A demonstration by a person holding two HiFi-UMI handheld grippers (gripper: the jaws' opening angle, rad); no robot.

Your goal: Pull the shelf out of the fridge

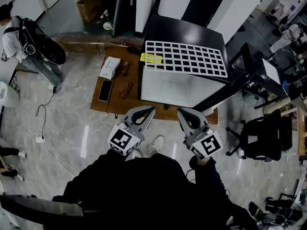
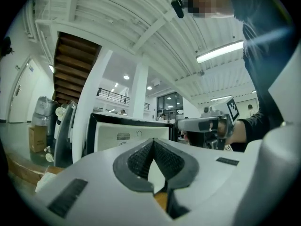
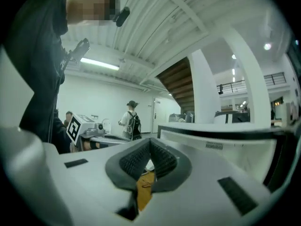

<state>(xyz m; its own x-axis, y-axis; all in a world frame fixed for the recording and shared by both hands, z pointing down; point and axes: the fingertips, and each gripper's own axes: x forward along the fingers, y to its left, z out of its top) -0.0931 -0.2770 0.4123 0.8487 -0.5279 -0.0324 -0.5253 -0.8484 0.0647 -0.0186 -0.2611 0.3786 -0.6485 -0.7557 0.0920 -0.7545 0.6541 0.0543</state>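
Just short of the fridge [image 1: 175, 87] — left hand-held gripper [image 1: 151, 110] and right hand-held gripper [image 1: 181, 112] each closed; empty

Black long-sleeved top [image 1: 144, 190]; white shoes [image 1: 157, 143]; grey left gripper [image 1: 151, 110] and right gripper [image 1: 180, 112], marker cubes [image 1: 125, 140].

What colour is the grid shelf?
The shelf is white; the head view shows it best.
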